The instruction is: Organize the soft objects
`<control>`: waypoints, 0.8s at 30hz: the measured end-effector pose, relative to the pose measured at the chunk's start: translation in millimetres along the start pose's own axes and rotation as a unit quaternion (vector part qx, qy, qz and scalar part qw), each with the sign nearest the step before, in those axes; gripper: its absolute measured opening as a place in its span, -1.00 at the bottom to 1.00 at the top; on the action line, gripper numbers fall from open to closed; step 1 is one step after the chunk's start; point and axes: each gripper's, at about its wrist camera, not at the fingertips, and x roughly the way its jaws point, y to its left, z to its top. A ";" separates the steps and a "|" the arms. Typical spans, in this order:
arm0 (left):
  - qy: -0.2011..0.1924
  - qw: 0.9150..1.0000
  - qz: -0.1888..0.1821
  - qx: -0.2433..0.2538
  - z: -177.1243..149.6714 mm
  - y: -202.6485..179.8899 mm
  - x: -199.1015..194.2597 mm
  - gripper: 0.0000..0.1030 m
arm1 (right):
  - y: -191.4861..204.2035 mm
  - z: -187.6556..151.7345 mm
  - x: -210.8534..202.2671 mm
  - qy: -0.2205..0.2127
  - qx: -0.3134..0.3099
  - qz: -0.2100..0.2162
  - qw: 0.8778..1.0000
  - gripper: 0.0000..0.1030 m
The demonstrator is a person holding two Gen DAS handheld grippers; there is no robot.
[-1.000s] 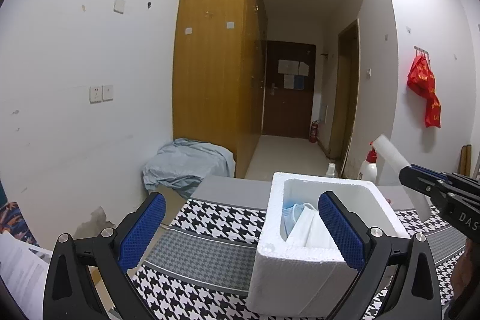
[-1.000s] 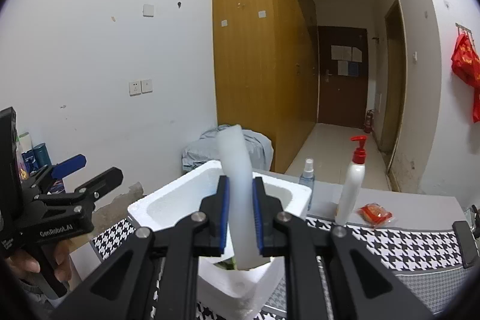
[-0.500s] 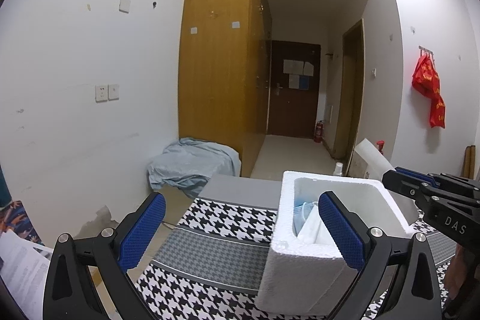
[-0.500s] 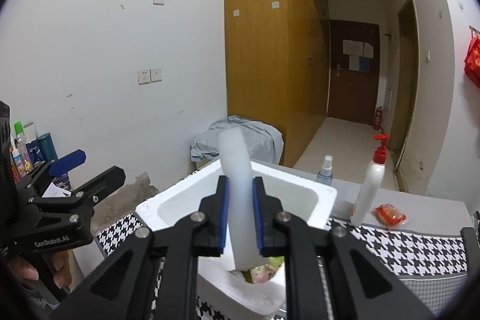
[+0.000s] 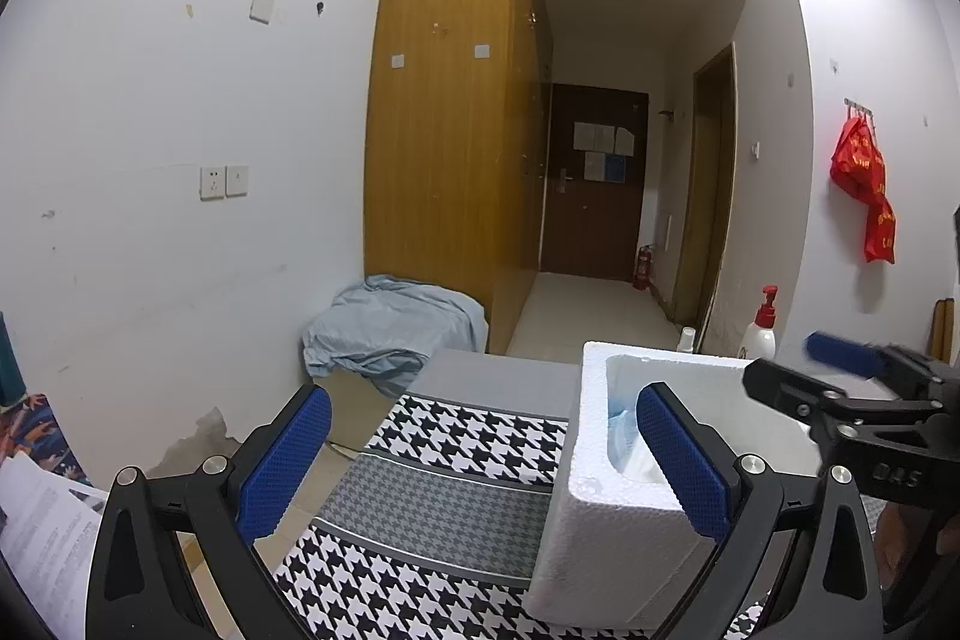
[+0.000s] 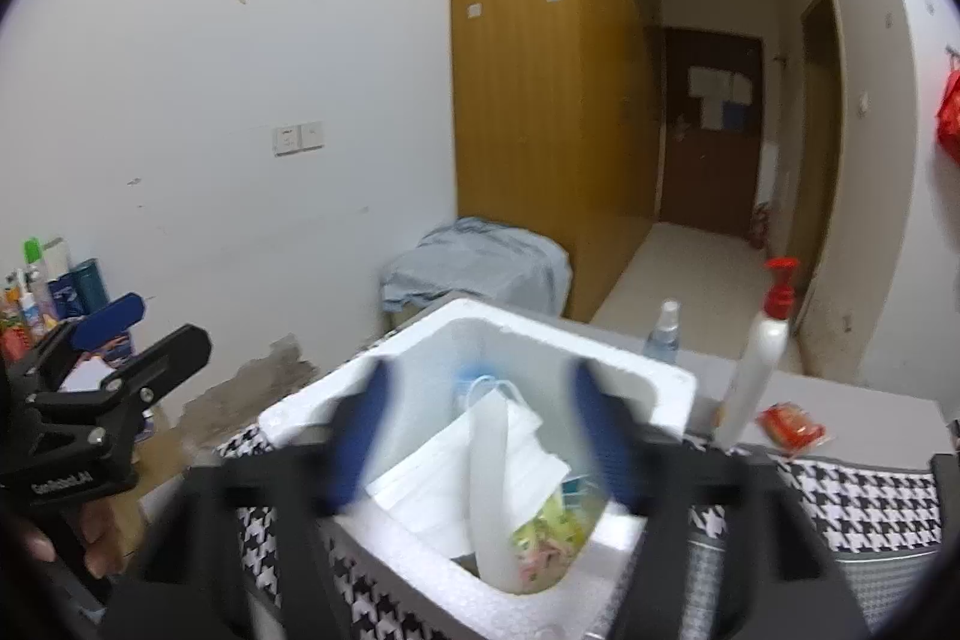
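A white foam box (image 6: 480,316) stands on the houndstooth cloth (image 5: 456,430). My right gripper (image 6: 479,382) hovers over it with its jaws opening, blurred and wide apart. A white foam strip (image 6: 489,490) stands loose in the box between them, touched by neither pad. It leans on white face masks (image 6: 420,484) and a colourful packet (image 6: 552,526). My left gripper (image 5: 483,394) is open with nothing in it, just left of the box (image 5: 600,520), its right finger in front of the box's opening. The right gripper (image 5: 840,376) shows at that view's right edge.
A red-topped pump bottle (image 6: 762,358), a small spray bottle (image 6: 663,334) and a red packet (image 6: 792,421) stand behind the box. A bundle of grey-blue cloth (image 5: 390,328) lies by the wardrobe. Bottles (image 6: 48,286) crowd the far left; papers (image 5: 36,520) lie nearby.
The right gripper's jaws went from shut on the white strip to wide apart. The strip has dropped into the box. The left gripper stayed put.
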 end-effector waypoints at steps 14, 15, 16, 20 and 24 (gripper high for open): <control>-0.008 1.000 -0.009 0.003 0.2 -4.3 -6.8 0.98 | -7.9 -2.2 -13.5 -0.001 0.003 -0.021 1.000 0.98; -0.009 1.000 -0.011 0.004 0.7 -5.9 -7.7 0.98 | -10.2 -2.7 -16.5 -0.002 0.006 -0.027 1.000 0.99; -0.010 1.000 -0.013 0.006 1.0 -7.9 -8.3 0.98 | -13.1 -3.2 -19.6 -0.003 0.010 -0.031 0.999 0.99; -0.012 0.999 -0.028 0.009 1.5 -17.3 -11.2 0.98 | -26.1 -6.4 -30.6 -0.004 0.028 -0.044 0.999 0.99; -0.014 0.999 -0.046 0.020 3.7 -33.6 -13.3 0.98 | -39.2 -11.2 -44.5 -0.007 0.033 -0.063 0.997 0.99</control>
